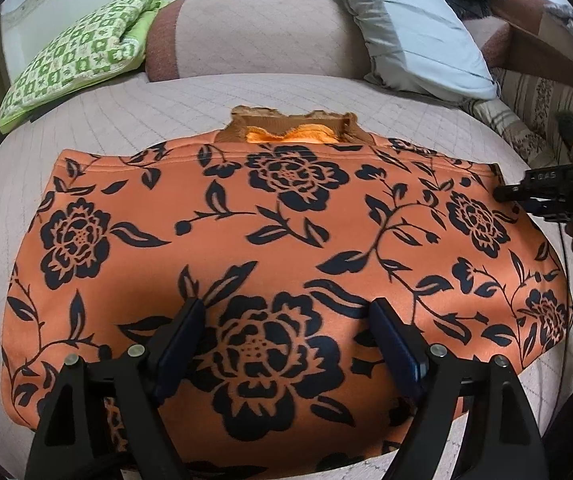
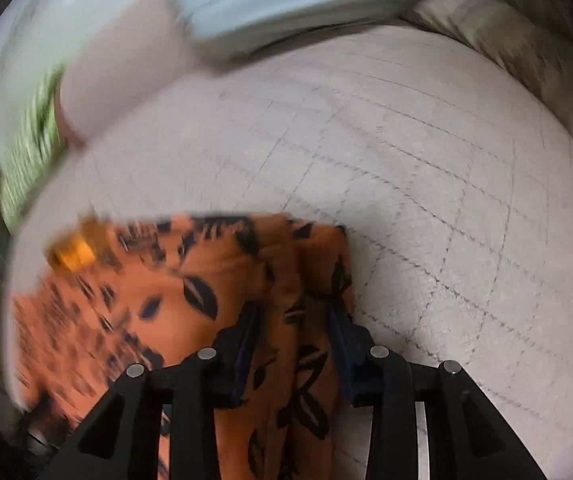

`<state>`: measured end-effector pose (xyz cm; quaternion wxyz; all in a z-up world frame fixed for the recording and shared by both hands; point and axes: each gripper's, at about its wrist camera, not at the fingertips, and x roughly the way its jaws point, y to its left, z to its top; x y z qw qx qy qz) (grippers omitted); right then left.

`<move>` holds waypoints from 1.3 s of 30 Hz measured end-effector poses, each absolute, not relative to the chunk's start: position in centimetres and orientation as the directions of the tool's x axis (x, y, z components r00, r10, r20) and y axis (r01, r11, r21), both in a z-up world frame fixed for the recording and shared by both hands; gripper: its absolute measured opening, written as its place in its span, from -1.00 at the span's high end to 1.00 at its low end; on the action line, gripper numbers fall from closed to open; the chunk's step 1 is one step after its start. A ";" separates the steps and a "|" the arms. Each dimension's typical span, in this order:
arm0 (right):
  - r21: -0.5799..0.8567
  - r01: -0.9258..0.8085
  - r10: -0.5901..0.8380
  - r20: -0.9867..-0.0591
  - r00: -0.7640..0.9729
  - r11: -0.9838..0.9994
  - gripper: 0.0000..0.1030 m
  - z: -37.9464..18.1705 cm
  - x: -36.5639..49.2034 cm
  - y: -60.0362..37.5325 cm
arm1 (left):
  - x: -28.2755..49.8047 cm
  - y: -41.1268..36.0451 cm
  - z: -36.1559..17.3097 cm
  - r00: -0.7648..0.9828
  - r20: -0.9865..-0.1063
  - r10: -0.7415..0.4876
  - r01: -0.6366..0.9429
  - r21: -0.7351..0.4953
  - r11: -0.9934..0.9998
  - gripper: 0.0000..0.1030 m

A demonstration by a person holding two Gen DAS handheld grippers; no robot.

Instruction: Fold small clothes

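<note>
**Orange floral top, side fold in hand**

Orange floral garment (image 1: 286, 248) lies flat on the quilted bed cover (image 1: 206, 96). The right gripper (image 2: 292, 320) seems clamped on its right edge, though blur clouds that view; the left gripper (image 1: 286, 320) hovers over it, fingers apart. Next, I judge: carry that edge inward. Bare quilt surrounds it; pillows (image 1: 414, 28) sit well back.

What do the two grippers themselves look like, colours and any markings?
Both are black plastic with triangular cut-outs and round silver pins. The left gripper has dark blue finger pads. The right gripper looks the same; seen from the left camera, its body carries small pale lettering and a thin cable.
</note>
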<state>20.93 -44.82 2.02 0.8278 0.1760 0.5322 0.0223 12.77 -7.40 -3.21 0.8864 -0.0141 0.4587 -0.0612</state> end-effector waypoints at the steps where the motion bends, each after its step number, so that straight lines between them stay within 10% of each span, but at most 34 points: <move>1: 0.261 0.143 0.175 -0.881 0.441 0.955 0.24 2.8 20.8 -44.2 | 12.8 -7.0 -3.1 0.574 -0.810 -0.121 0.083 -0.089 0.993 -0.63; 8: 0.212 -0.175 0.272 -0.833 0.483 0.961 -0.35 7.2 20.4 -34.2 | 12.7 -4.7 -2.6 0.585 -0.803 -0.116 0.006 -0.138 0.990 -0.63; 14: 0.151 -0.235 0.241 -0.874 0.421 0.960 -0.34 4.1 22.8 -26.7 | 12.7 -3.4 -2.6 0.584 -0.804 -0.114 -0.014 -0.150 0.989 -0.63; 18: -0.011 -0.170 0.068 -0.889 0.453 0.985 0.28 2.6 24.7 -25.5 | 12.6 -2.4 -2.5 0.580 -0.807 -0.108 -0.031 -0.155 0.987 -0.63; 20: 0.022 -0.098 0.064 -0.889 0.452 0.995 0.29 2.8 25.5 -26.4 | 12.5 -1.8 -2.4 0.582 -0.806 -0.104 -0.043 -0.157 0.987 -0.63; 24: 0.036 -0.123 0.092 -0.866 0.491 0.992 -0.18 4.3 23.4 -26.1 | 12.3 -0.2 -2.0 0.594 -0.799 -0.095 -0.085 -0.180 0.980 -0.63; 39: 0.270 -0.079 0.264 -0.767 0.585 0.960 -0.35 3.9 6.4 -33.2 | 7.2 14.7 -3.0 0.560 -0.823 -0.100 -0.411 -0.380 0.829 -0.63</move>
